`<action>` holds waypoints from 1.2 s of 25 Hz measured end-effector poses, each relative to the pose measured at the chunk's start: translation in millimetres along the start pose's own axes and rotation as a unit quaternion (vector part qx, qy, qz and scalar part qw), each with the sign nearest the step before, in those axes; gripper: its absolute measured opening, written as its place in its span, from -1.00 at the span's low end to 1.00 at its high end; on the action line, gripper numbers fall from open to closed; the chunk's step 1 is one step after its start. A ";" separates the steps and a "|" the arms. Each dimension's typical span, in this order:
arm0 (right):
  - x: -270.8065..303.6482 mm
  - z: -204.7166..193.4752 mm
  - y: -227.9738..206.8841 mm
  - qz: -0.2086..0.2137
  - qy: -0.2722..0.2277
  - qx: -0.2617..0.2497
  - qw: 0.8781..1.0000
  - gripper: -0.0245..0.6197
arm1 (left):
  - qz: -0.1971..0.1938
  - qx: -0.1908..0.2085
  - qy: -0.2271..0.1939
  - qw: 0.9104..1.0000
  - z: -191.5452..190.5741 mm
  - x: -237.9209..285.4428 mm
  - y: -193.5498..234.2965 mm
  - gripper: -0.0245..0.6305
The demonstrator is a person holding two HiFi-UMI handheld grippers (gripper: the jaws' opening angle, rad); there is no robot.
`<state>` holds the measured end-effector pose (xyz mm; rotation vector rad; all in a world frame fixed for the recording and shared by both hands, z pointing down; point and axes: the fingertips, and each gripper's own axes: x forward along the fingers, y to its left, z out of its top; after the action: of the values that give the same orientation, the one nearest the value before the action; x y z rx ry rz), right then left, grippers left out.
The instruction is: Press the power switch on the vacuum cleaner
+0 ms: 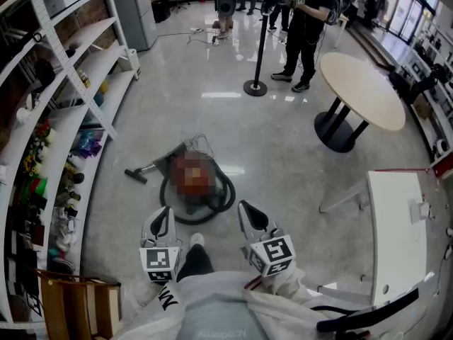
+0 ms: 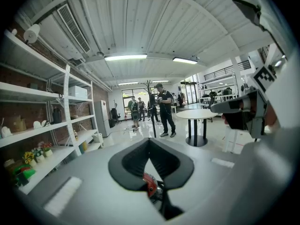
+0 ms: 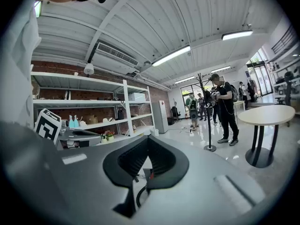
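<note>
The vacuum cleaner (image 1: 192, 178) lies on the glossy floor ahead of me, a red round body with a black hose (image 1: 225, 190) looped about it and its floor nozzle (image 1: 135, 175) out to the left. No switch can be made out. My left gripper (image 1: 165, 215) and right gripper (image 1: 247, 211) hover side by side just short of it, both shut with nothing between the jaws. In the left gripper view the left gripper (image 2: 149, 141) frames a sliver of the red vacuum cleaner (image 2: 150, 184). The right gripper (image 3: 147, 138) frames a red speck and the hose (image 3: 138, 195).
White shelving (image 1: 67, 112) with flowers and small items runs along the left. A round table (image 1: 361, 91) stands back right, a white cabinet (image 1: 396, 232) near right, a black stanchion post (image 1: 256, 83) beyond the vacuum. Several people stand at the back. A wooden crate (image 1: 74, 303) is near left.
</note>
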<state>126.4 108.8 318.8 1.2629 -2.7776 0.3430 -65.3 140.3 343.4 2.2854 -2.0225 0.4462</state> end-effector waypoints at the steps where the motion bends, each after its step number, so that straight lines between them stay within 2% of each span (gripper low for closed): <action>1: -7.5 -3.2 0.9 0.000 0.000 0.001 1.000 -0.92 | 0.001 0.000 -0.001 1.000 -1.5 -5.7 -5.5 -0.93; 11: -53.6 -12.1 4.0 0.010 -0.007 0.007 1.000 -0.92 | 0.000 0.008 -0.009 1.000 2.7 -41.0 -45.7 -0.93; 19: -58.6 -20.6 22.4 0.036 0.002 0.010 0.999 -0.92 | 0.024 0.001 0.002 1.000 -7.7 -65.9 -40.8 -0.93; 30: -60.4 -34.5 48.2 0.051 0.020 0.011 0.998 -0.92 | 0.033 -0.006 0.014 0.999 -25.4 -93.0 -32.7 -0.93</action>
<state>129.1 191.9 334.6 1.1096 -2.8182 0.4022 -46.9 240.3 349.1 2.2000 -2.0859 0.4663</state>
